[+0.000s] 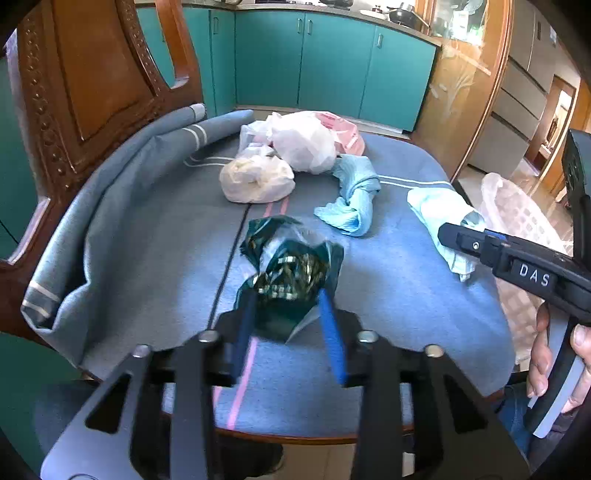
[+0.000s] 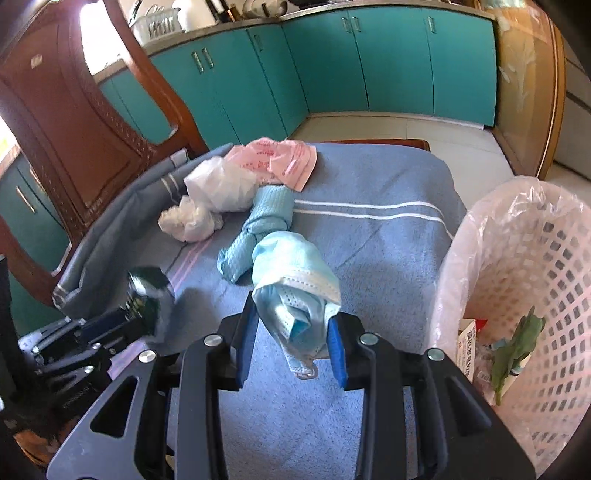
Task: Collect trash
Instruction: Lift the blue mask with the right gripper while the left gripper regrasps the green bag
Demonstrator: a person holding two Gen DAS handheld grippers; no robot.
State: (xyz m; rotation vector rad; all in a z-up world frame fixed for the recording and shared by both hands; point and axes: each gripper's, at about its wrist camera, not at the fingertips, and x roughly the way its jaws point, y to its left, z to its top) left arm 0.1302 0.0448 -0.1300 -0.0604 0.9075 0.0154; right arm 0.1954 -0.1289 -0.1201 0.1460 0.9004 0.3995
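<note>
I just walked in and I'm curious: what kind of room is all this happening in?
Most likely a home kitchen with a dining corner: teal cabinets under a countertop holding a dish rack, and a carved wooden chair beside a table with a blue cloth.

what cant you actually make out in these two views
- Left wrist view: the basket is mostly hidden behind the right hand-held gripper and the table edge.
- Right wrist view: the dark green wrapper is blurred; the left hand-held gripper covers its lower part.
- Right wrist view: the carton label is too small to read.
</note>
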